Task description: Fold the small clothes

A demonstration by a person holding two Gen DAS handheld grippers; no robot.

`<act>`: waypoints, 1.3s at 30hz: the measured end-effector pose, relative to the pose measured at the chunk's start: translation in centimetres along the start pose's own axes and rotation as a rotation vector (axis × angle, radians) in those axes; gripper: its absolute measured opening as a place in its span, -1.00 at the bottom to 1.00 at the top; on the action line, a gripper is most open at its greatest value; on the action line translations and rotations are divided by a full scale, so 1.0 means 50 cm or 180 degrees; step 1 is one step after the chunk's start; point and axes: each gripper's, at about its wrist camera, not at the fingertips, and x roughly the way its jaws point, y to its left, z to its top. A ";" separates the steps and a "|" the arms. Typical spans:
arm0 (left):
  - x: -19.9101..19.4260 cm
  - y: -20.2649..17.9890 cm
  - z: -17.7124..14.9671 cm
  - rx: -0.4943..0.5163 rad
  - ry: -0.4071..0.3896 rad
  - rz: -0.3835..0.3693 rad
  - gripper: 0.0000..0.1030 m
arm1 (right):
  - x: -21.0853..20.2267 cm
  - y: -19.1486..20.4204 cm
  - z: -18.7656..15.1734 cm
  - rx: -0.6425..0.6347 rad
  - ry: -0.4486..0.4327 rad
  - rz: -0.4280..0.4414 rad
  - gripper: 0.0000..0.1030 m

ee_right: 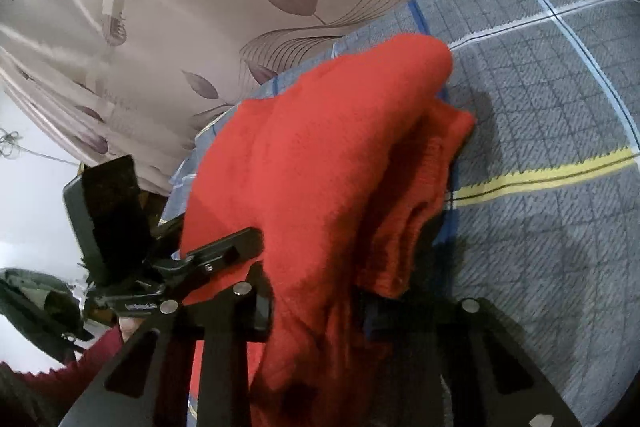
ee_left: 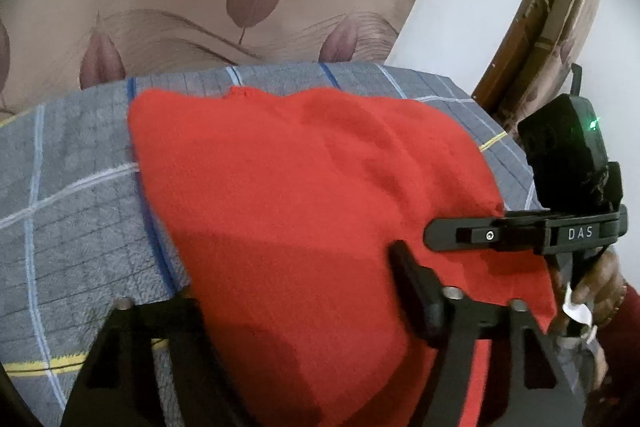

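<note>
The red cloth (ee_left: 304, 195) lies on the gray blanket (ee_left: 80, 187), already doubled over at its far end, each tool (ee_left: 288, 291) (ee_right: 316, 299) grasping its near edge, so more folding is left.

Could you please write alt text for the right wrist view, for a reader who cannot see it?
A red knitted garment lies bunched between the right gripper fingers, on a grey checked blanket. The left gripper meets its left edge; a leaf-patterned curtain hangs behind.

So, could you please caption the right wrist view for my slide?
Red garment bunched between the right gripper jaws over a grey checked blanket.
</note>
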 end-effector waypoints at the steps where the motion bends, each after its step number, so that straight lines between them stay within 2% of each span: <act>1: -0.007 -0.007 -0.001 0.0027 -0.0039 0.0056 0.06 | -0.001 0.002 -0.002 0.0040 -0.0018 0.0001 -0.50; 3: -0.020 -0.021 -0.005 0.0063 -0.0095 0.0159 -0.13 | -0.004 0.007 -0.007 0.0099 -0.0050 0.0002 -0.50; 6: -0.039 -0.044 -0.014 0.0152 -0.0110 0.0280 -0.20 | -0.015 0.025 -0.018 0.0151 -0.0097 0.0027 -0.51; 16: -0.141 -0.067 -0.043 0.0185 -0.0173 0.0435 -0.24 | -0.042 0.122 -0.070 0.0165 -0.0172 0.0147 -0.52; 26: -0.241 -0.060 -0.082 0.0179 -0.0270 0.0547 -0.24 | -0.039 0.207 -0.122 0.0181 -0.0189 0.0303 -0.52; 32: -0.249 -0.054 -0.097 0.0155 -0.0238 0.0555 -0.24 | -0.028 0.208 -0.134 0.0221 -0.0152 0.0305 -0.52; 39: -0.215 -0.045 -0.108 0.0128 -0.0149 0.0543 -0.24 | -0.010 0.180 -0.136 0.0274 -0.0082 0.0241 -0.52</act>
